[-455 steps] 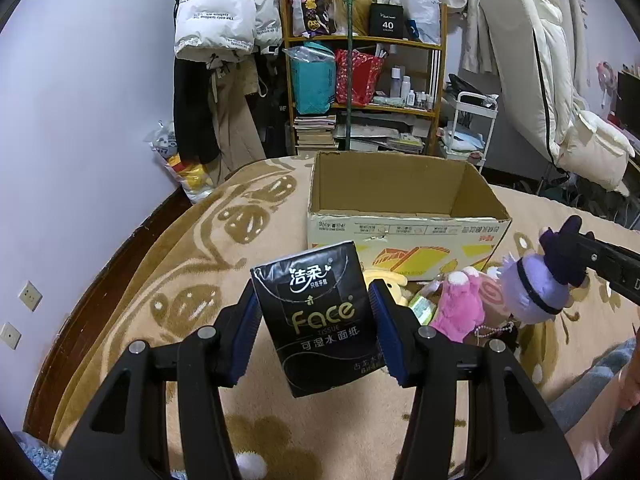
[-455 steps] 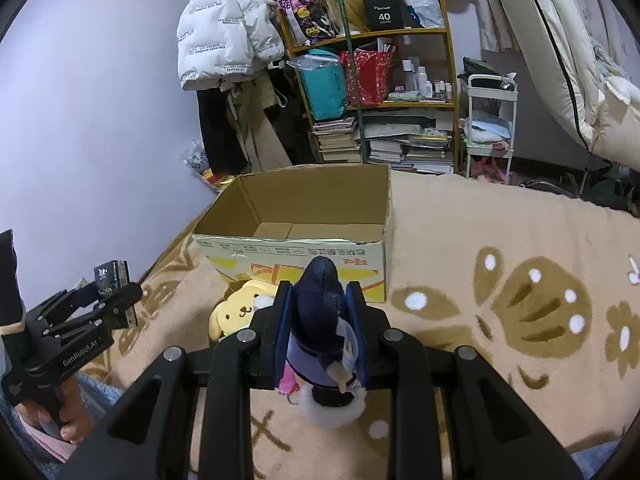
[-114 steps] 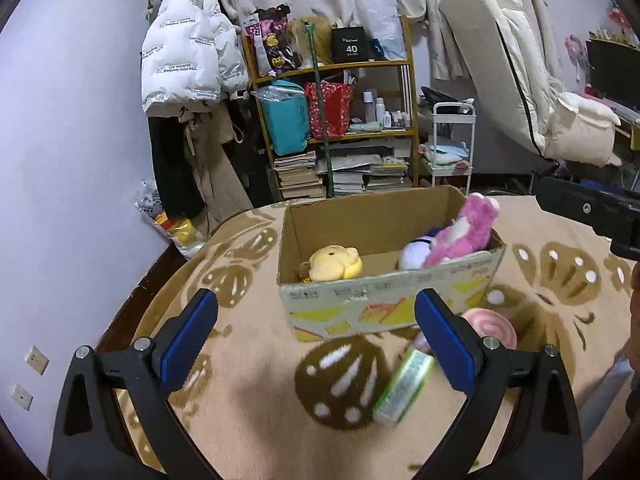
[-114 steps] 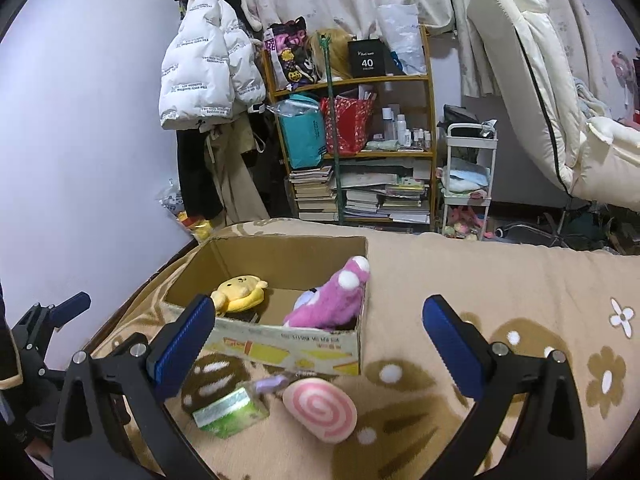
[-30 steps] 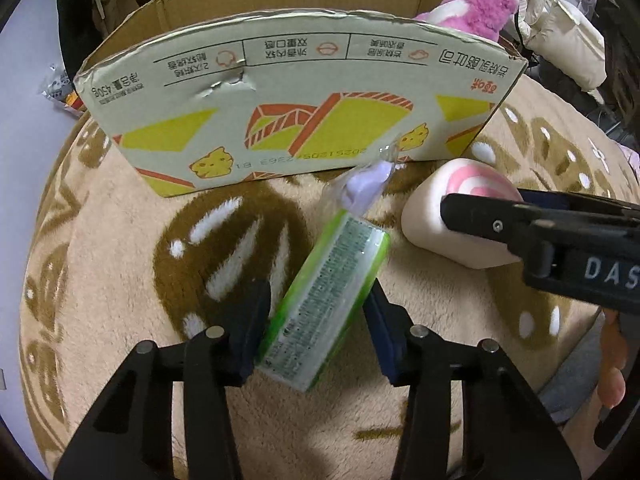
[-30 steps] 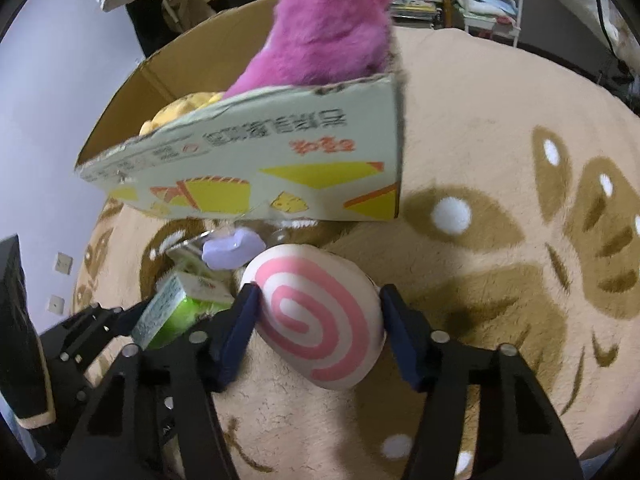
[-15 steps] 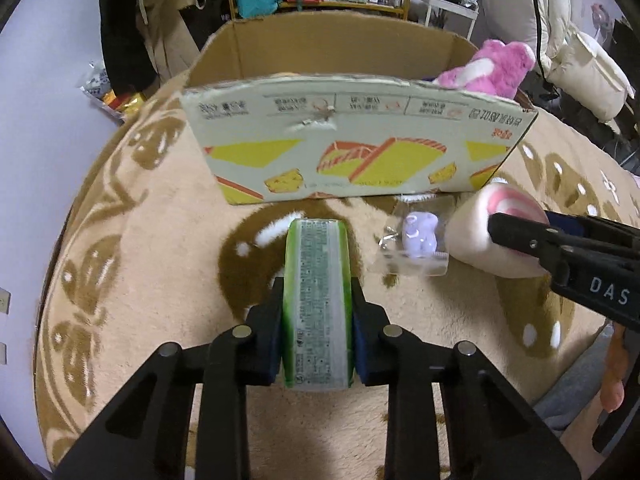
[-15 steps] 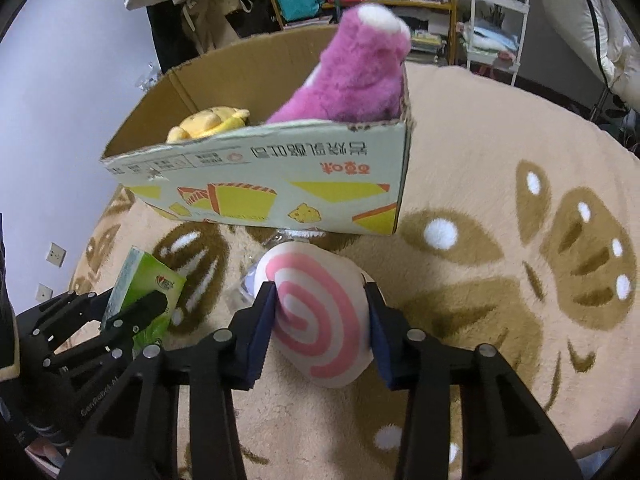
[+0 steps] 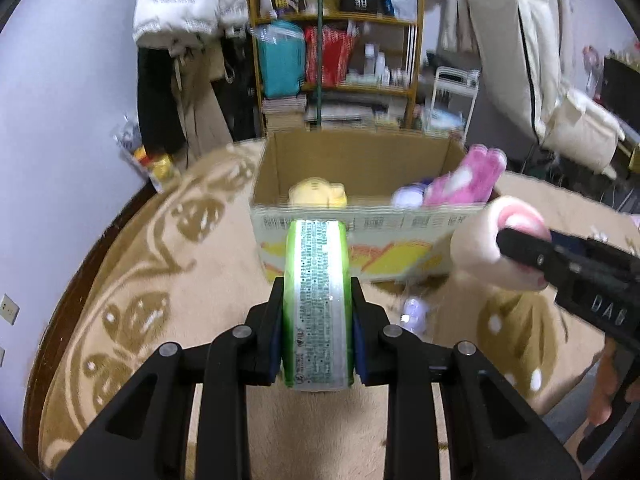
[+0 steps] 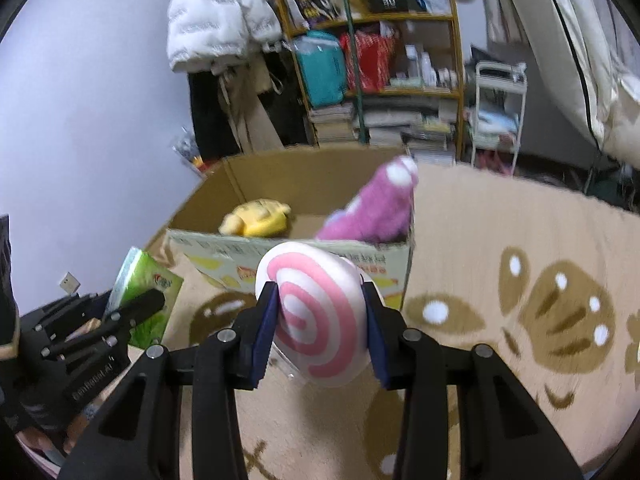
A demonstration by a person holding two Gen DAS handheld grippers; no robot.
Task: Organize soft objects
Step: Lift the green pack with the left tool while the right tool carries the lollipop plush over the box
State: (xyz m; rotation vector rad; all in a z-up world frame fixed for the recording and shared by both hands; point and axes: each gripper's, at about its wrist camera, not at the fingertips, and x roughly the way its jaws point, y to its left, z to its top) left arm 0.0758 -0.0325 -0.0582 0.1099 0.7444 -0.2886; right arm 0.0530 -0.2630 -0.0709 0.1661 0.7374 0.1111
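My left gripper (image 9: 318,328) is shut on a green tissue pack (image 9: 317,304), held up over the blanket in front of the cardboard box (image 9: 360,228). That same tissue pack (image 10: 146,292) shows at the left of the right wrist view. My right gripper (image 10: 320,328) is shut on a pink-and-white swirl plush (image 10: 316,312), also lifted just before the cardboard box (image 10: 208,240). Inside the box lie a yellow plush (image 10: 256,218), a pink plush (image 10: 372,208) leaning on the right corner, and a purple-white toy (image 9: 408,198).
A small purple trinket in clear wrap (image 9: 412,310) lies on the beige patterned blanket (image 10: 520,264) below the box front. Behind the box stand a cluttered wooden shelf (image 9: 336,60), hanging coats (image 10: 220,20) and a white cart (image 10: 496,112). A person's hand (image 9: 604,392) shows at the right edge.
Both grippers closed on their objects and rose off the blanket: the left on the green tissue pack, the right on the swirl plush. The box interior has come into view.
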